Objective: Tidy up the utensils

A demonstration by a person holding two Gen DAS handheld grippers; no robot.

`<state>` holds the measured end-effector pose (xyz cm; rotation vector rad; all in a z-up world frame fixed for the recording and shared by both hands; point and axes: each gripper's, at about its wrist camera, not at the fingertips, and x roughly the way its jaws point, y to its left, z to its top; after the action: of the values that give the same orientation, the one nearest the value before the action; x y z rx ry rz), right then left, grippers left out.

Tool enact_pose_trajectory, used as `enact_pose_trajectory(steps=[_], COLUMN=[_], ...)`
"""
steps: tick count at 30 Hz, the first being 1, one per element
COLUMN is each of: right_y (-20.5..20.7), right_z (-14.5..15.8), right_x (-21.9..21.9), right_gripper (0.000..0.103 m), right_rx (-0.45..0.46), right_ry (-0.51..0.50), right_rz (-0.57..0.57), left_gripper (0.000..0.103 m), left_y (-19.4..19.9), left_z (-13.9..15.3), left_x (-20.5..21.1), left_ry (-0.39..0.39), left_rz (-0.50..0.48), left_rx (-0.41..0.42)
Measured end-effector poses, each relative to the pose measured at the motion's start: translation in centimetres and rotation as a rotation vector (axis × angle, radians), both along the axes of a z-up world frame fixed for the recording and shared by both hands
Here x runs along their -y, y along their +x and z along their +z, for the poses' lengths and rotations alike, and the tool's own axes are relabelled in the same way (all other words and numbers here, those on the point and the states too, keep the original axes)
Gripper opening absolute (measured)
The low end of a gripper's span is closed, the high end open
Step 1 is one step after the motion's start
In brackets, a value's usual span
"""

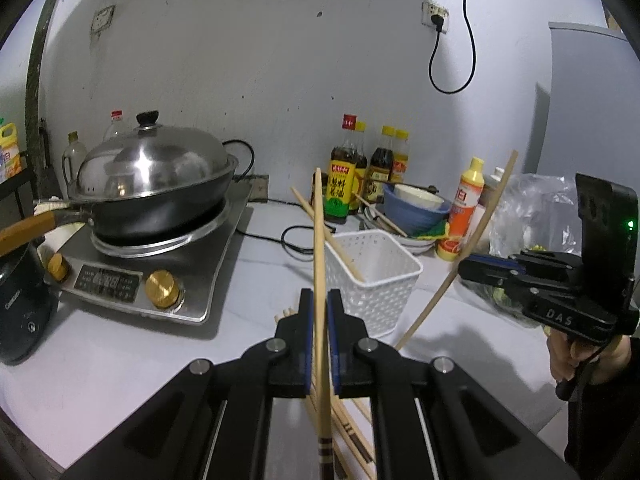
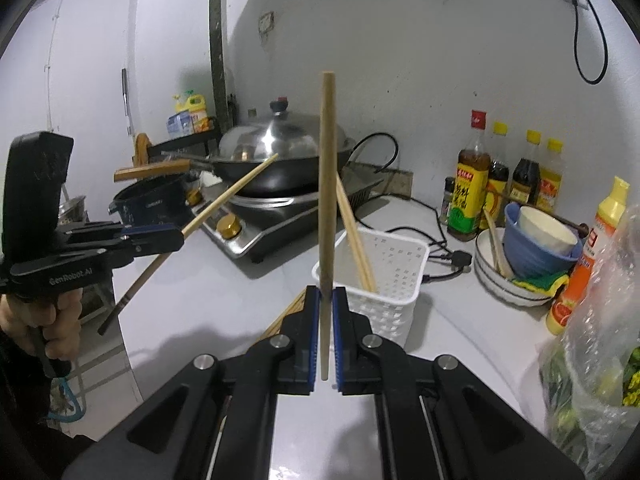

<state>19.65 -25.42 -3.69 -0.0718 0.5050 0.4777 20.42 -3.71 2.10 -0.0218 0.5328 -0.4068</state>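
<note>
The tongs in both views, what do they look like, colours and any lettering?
Both are matte black plastic with blue pads lining the fingers and silver pivot bolts. The left tongs carry white GenRobot.AI lettering along the body. The right tongs show raised DAS lettering and a green light on the upright black block.

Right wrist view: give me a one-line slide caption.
Right gripper holds a chopstick upright before the white basket; left gripper holds another.

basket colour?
White, with perforated walls; the basket shows best in the right wrist view.
</note>
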Motion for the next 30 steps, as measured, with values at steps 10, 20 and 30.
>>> enact_pose_trajectory(steps=[10, 20, 30], right_y=[1.0, 2.9, 7.2], right_z=[4.4, 8.5, 5.9], right_x=[2.0, 2.8, 1.8], right_gripper=[0.006, 0.006, 0.006], right_rx=[0.093, 0.188, 0.096], right_ry=[-0.007, 0.012, -0.026], right_rz=[-0.019, 0.010, 0.007], left_gripper=[0.006, 0.006, 0.006], left_y=[1.2, 2.8, 4.5], left_z=[1.9, 2.2, 1.4], left_x=[0.3, 0.0, -1.1], left_ry=[-0.033, -0.048, -0.098], left_rz=[0.012, 0.041, 0.060], left_rx=[0.053, 0.069, 0.070])
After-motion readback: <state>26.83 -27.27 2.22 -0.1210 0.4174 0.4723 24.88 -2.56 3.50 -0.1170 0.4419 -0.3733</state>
